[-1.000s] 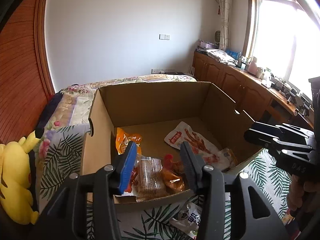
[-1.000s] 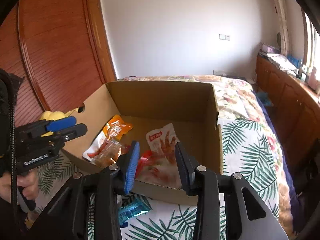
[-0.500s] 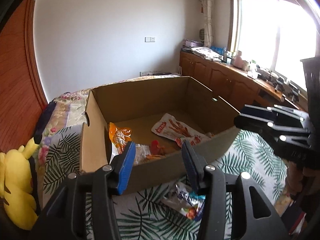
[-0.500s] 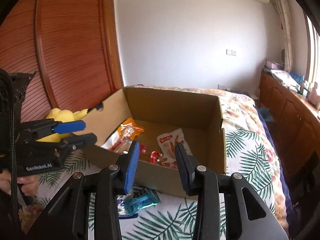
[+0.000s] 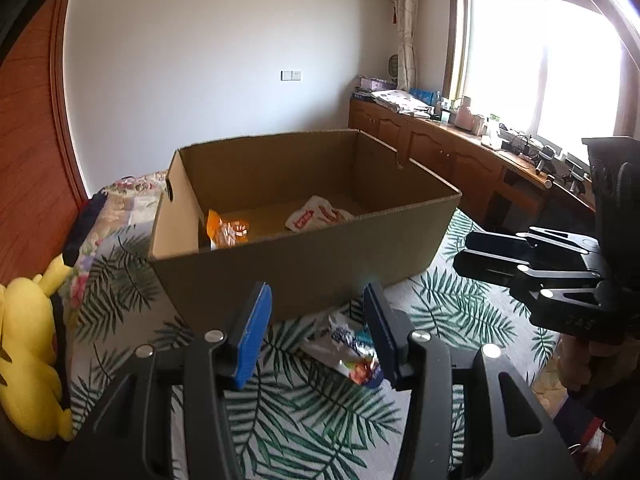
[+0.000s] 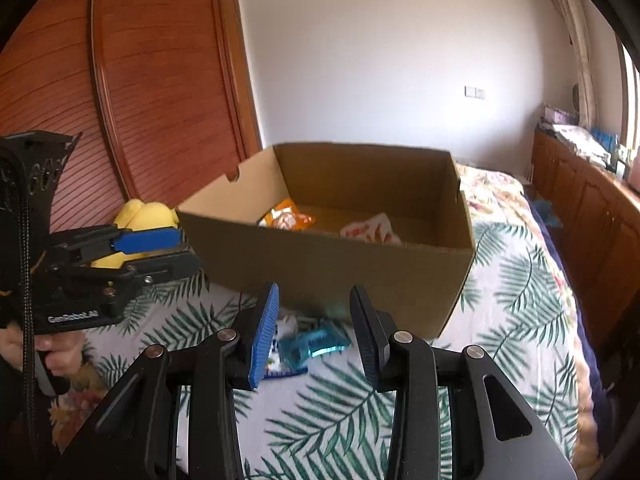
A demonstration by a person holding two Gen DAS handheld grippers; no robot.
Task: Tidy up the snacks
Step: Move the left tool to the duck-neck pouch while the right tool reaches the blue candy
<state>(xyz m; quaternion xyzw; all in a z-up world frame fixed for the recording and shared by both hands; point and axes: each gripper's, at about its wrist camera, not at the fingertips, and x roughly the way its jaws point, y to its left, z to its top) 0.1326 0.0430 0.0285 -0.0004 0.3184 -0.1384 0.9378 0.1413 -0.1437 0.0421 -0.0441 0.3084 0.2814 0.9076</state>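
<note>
Both grippers have pulled back and dropped lower than a second ago: we were looking down into the cardboard box (image 5: pixel 304 264), now we see its front wall and only the tops of the orange packet (image 5: pixel 224 232) and the white-and-red packet (image 5: pixel 318 216) inside. Left gripper (image 5: pixel 318 332) is spread and holding nothing; right gripper (image 6: pixel 316 334) likewise spread, nothing between its fingers. What's left to sort lies on the leaf-print bedspread (image 6: pixel 516 312), just in front of the box: a crinkly mixed-colour snack packet (image 5: pixel 344 350) and a shiny teal wrapper (image 6: pixel 316 346), with more wrappers beside it that we can't make out. We'd judge these as light, soft foil or film bags; slippery skin, contents likely crushable, and they'll sink into the soft bedding when pressed. Best hold is probably a sealed edge or corner seam, pinched flat, not the puffy middle. The teal wrapper sits between the right gripper's fingers in its view, so that looks like our next pick. Yellow plush toy (image 5: pixel 28 364) is off to the left, well apart from the work
</note>
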